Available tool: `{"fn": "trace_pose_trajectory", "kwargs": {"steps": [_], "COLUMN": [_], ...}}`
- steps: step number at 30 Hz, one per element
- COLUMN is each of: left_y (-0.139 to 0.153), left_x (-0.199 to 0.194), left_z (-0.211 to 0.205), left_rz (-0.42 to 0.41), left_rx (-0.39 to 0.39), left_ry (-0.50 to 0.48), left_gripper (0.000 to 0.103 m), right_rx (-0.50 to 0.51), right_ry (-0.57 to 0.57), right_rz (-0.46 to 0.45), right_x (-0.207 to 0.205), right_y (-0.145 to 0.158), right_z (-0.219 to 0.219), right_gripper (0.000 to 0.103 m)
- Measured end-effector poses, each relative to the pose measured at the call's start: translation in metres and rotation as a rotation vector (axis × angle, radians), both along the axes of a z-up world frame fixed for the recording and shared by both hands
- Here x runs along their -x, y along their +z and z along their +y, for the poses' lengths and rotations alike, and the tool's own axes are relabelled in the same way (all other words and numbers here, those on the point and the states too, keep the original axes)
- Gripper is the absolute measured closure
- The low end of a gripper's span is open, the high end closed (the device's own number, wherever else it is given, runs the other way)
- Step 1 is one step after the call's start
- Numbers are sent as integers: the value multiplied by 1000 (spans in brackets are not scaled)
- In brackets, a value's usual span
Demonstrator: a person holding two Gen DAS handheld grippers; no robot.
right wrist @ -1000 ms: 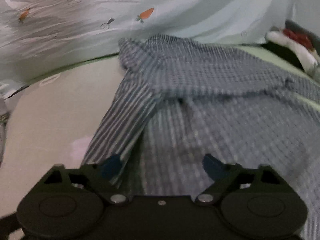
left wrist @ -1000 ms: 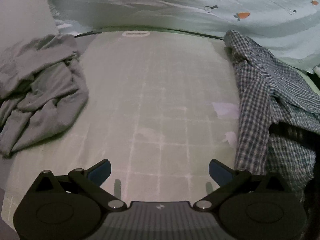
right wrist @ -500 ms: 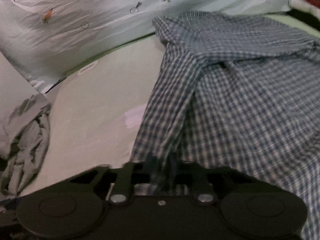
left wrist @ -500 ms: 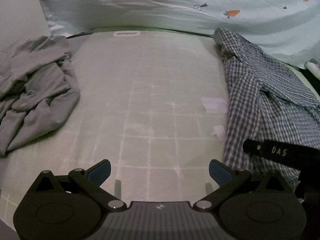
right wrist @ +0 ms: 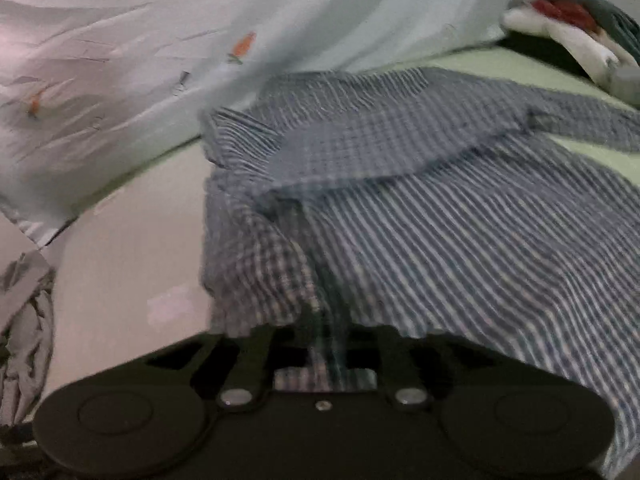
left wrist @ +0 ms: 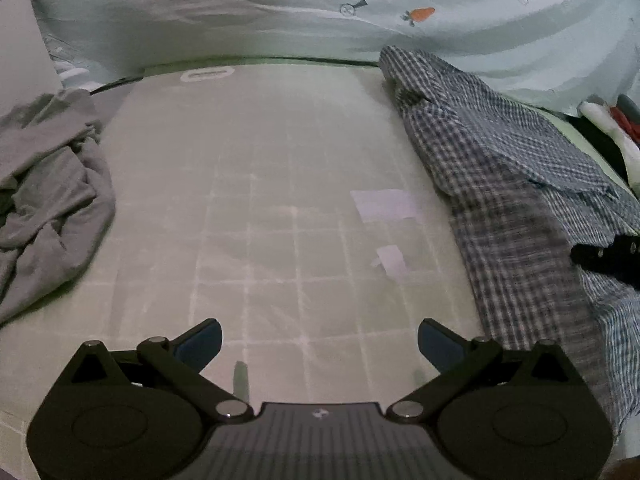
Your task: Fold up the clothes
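Right gripper [right wrist: 325, 354]: we see its jaws drawn together with a bunch of the checked shirt [right wrist: 440, 216] pinched between them; cloth drapes over the jaws and hides the tips.
Left gripper [left wrist: 319, 340]: its jaws stand wide apart with nothing between them, above the pale gridded mat [left wrist: 280, 200].
Checked shirt: in the left wrist view it lies crumpled from 1 to 4 o'clock, along the mat's right edge; in the right wrist view it fills the frame from the centre to 3 o'clock, blurred.
Right gripper seen from the left: a dark part of it shows at 3 o'clock over the shirt.
Grey garment [left wrist: 48, 200]: heaped at 9 o'clock in the left view, on the mat's left edge, well apart from the shirt.
Paper scraps [left wrist: 382, 204]: two pale pieces on the mat, near the shirt's edge, toward 2 o'clock.
Carrot-print sheet [left wrist: 360, 8]: across 12 o'clock behind the mat.
White and red cloth [right wrist: 560, 24]: at 1 o'clock in the right view; we cannot tell what it is.
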State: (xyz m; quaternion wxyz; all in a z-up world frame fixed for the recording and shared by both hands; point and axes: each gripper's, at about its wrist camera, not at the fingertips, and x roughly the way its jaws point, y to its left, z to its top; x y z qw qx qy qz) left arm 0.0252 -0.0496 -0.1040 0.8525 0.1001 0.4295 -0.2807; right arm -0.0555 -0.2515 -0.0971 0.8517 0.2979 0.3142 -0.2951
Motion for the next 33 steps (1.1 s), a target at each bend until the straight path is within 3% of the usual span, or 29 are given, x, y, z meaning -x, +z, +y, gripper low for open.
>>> {"fn": "trace_pose_trajectory", "kwargs": {"steps": [3, 6, 7, 8, 9, 14, 17, 19, 23, 25, 27, 28, 29, 33], "left_y": [0, -2, -3, -3, -3, 0, 0, 0, 4, 7, 9, 11, 13, 20], "left_x": [0, -2, -2, -3, -3, -3, -4, -4, -2, -1, 0, 1, 2, 8], "left_z": [0, 0, -1, -1, -1, -7, -14, -19, -34, -44, -54, -59, -66, -92], "left_rz": [-2, 4, 6, 8, 8, -5, 0, 5, 3, 5, 6, 5, 1, -25], "left_rx": [-2, -3, -4, -6, -7, -4, -5, -6, -8, -9, -11, -13, -22, -48], "left_ry": [-7, -4, -3, -3, -5, -14, -16, -18, -16, -2, 12, 18, 20, 45], "left_gripper": [0, 0, 0, 0, 0, 0, 0, 0, 0, 0, 0, 0, 0, 0], "right_rx": [-55, -59, -40, -25, -11, 76, 65, 64, 103, 112, 118, 121, 125, 131], "right_ry": [7, 31, 43, 40, 33, -5, -12, -7, 33, 47, 59, 58, 58, 77], "right_rz": [-1, 37, 54, 52, 47, 35, 108, 158, 181, 154, 123, 99, 67, 29], "right_x": [9, 9, 7, 7, 8, 13, 12, 11, 14, 19, 22, 25, 27, 30], "right_y": [-13, -22, -23, -20, -17, 4, -6, -14, -8, -2, 6, 10, 13, 20], "right_z": [4, 10, 14, 14, 14, 12, 6, 7, 6, -4, -17, -26, -35, -75], "right_gripper": [60, 63, 69, 94, 101, 101, 98, 92, 56, 44, 12, 6, 0, 0]}}
